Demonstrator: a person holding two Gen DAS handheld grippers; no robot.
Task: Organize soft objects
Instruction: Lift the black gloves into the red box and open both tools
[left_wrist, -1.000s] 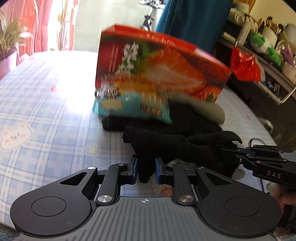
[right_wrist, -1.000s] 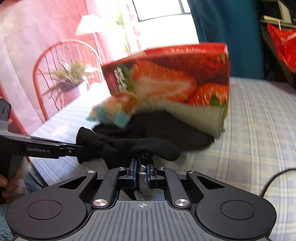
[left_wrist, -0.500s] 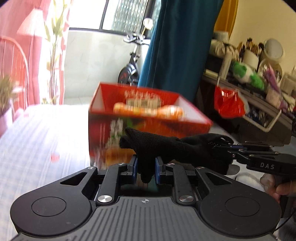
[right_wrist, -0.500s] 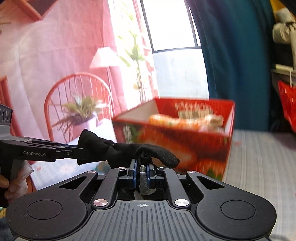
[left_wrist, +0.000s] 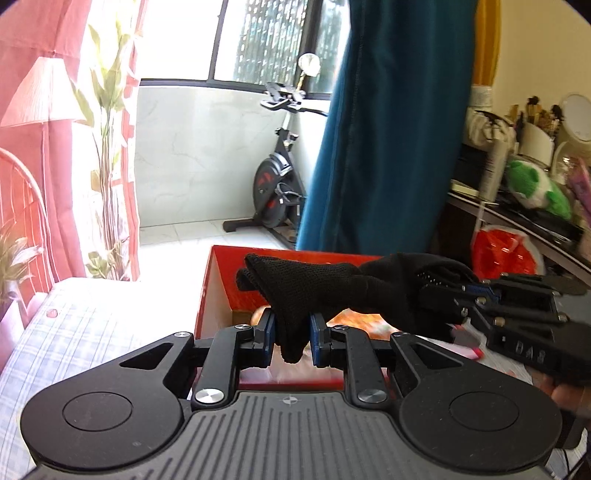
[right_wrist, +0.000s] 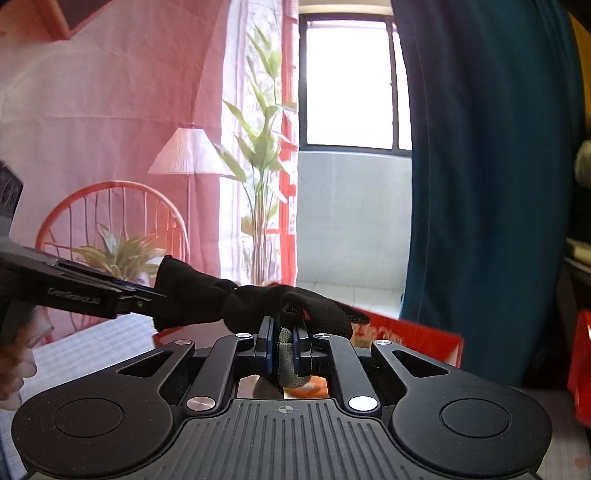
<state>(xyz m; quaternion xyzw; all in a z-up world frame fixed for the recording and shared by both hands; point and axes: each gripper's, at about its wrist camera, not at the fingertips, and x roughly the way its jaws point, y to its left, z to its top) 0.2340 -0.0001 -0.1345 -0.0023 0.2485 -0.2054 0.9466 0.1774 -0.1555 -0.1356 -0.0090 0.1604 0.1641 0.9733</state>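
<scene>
A black knit glove (left_wrist: 332, 288) hangs stretched between both grippers, above an open red strawberry-print box (left_wrist: 218, 288). My left gripper (left_wrist: 291, 334) is shut on the glove's cuff end. My right gripper (right_wrist: 283, 339) is shut on the glove's other end, with a grey fabric tip (right_wrist: 290, 365) showing between the pads; the glove also shows in the right wrist view (right_wrist: 229, 301). The right gripper shows in the left wrist view (left_wrist: 517, 314), the left one in the right wrist view (right_wrist: 74, 291). Orange and white items (left_wrist: 354, 317) lie inside the box.
The box (right_wrist: 406, 332) stands on a blue checked tablecloth (left_wrist: 92, 332). A cluttered shelf with a green plush toy (left_wrist: 535, 184) and a red bag (left_wrist: 506, 254) is at the right. A red chair (right_wrist: 110, 221), a potted plant and a lamp stand at the left.
Both grippers have lifted the black glove off the pile on the table and raised it over the open box. The views have tilted up, so the box now sits low in frame.
</scene>
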